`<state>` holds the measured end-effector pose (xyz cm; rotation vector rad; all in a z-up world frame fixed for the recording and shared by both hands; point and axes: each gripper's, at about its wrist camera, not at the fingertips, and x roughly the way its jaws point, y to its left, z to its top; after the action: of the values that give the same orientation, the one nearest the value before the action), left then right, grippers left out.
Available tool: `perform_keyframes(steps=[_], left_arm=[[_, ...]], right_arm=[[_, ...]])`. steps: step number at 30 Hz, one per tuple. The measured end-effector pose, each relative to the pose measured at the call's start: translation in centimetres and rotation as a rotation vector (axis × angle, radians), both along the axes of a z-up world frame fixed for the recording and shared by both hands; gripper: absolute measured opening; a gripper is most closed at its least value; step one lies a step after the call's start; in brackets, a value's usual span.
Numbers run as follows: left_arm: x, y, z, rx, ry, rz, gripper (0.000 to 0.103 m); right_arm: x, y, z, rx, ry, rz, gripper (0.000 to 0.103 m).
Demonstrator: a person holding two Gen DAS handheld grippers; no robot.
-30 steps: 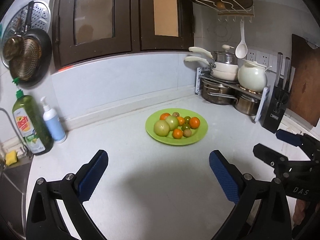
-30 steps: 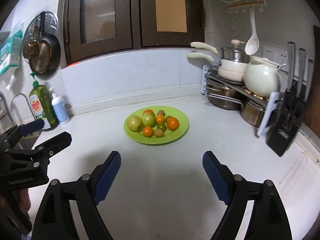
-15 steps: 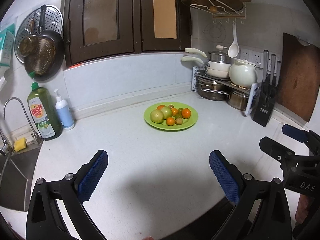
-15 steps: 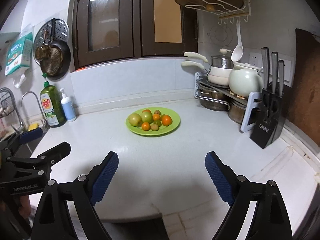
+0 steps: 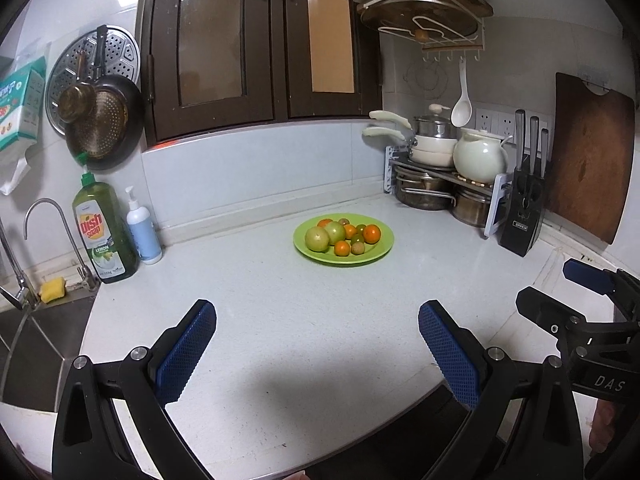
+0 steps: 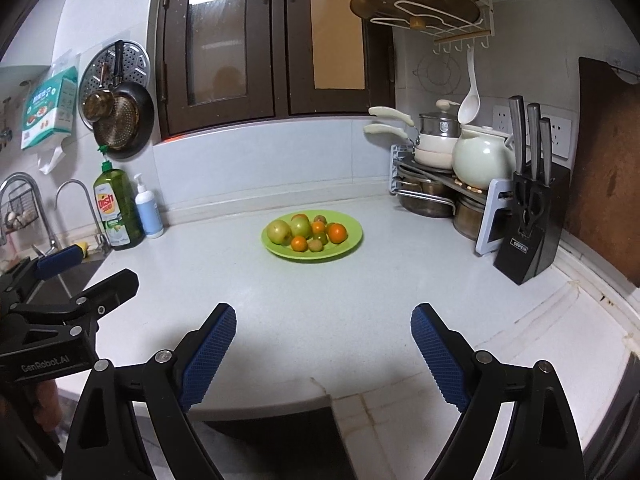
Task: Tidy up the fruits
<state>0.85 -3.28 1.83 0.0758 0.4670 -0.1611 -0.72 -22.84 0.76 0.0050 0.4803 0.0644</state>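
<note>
A green plate [image 5: 380,254] stands on the white counter, far ahead of both grippers; it also shows in the right wrist view [image 6: 352,240]. It holds green apples [image 5: 318,239], small oranges [image 5: 372,233] and small brown fruits [image 5: 357,247]. My left gripper [image 5: 316,320] is open and empty, held over the counter's near edge. My right gripper [image 6: 322,326] is open and empty, also back at the near edge. Each gripper shows at the side of the other's view.
A dish soap bottle [image 5: 104,232] and a white pump bottle [image 5: 143,232] stand by the sink [image 5: 36,344] at the left. A pot rack [image 5: 436,184], a cream kettle [image 5: 480,156], a knife block [image 5: 524,208] and a cutting board [image 5: 588,160] fill the right corner.
Both grippers have pulled back from the plate towards the counter's near edge and risen. The plate now looks smaller and farther. Both stay open.
</note>
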Motion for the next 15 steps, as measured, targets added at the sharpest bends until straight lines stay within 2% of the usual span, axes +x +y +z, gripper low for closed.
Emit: perform_keyframes(steps=[15], left_arm=[[-0.57,-0.36,0.29,-0.009,-0.013,-0.01,0.103]], right_arm=[[-0.57,0.04,0.27,-0.006,-0.01,0.002,0.09]])
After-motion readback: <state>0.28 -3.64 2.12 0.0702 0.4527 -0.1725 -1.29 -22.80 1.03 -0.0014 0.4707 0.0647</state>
